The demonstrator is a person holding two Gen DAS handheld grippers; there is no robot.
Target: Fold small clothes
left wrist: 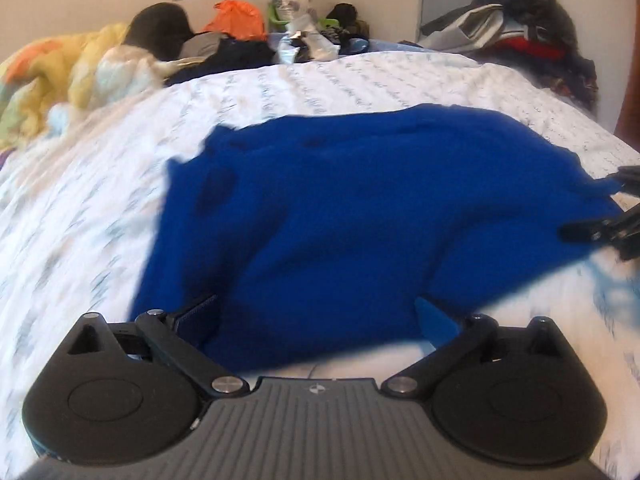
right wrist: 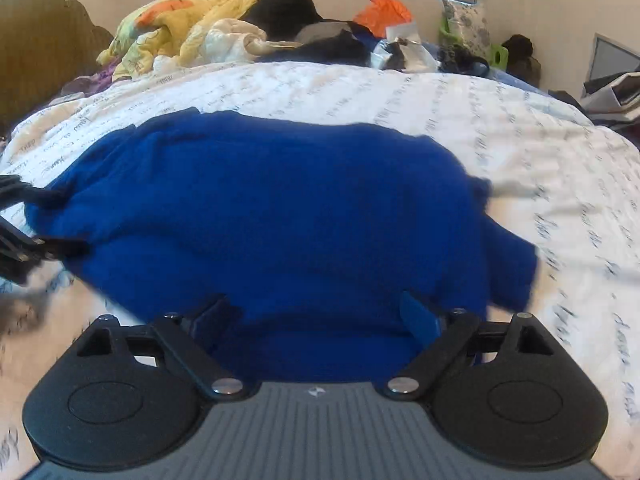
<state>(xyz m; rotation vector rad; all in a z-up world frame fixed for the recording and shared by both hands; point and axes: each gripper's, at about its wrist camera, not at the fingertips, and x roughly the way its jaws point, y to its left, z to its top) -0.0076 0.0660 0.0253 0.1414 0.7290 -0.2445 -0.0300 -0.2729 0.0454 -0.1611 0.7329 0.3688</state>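
Note:
A blue garment (left wrist: 360, 208) lies spread on the white patterned bedsheet (left wrist: 320, 80); it also shows in the right wrist view (right wrist: 280, 208). My left gripper (left wrist: 316, 316) is open, its blue-padded fingers (left wrist: 434, 316) wide apart over the garment's near edge. My right gripper (right wrist: 316, 316) is open too, its fingers (right wrist: 418, 316) spread around the near edge of the cloth. Each gripper shows at the edge of the other's view, the right one in the left wrist view (left wrist: 612, 216), the left one in the right wrist view (right wrist: 32, 224), both at the garment's sides.
A yellow blanket (right wrist: 180, 28), dark clothes (right wrist: 288, 4), an orange bag (right wrist: 384, 10) and other clutter are piled along the far side of the bed. More clothes (left wrist: 520, 20) are heaped at the far right. A brown headboard (right wrist: 36, 40) stands at the left.

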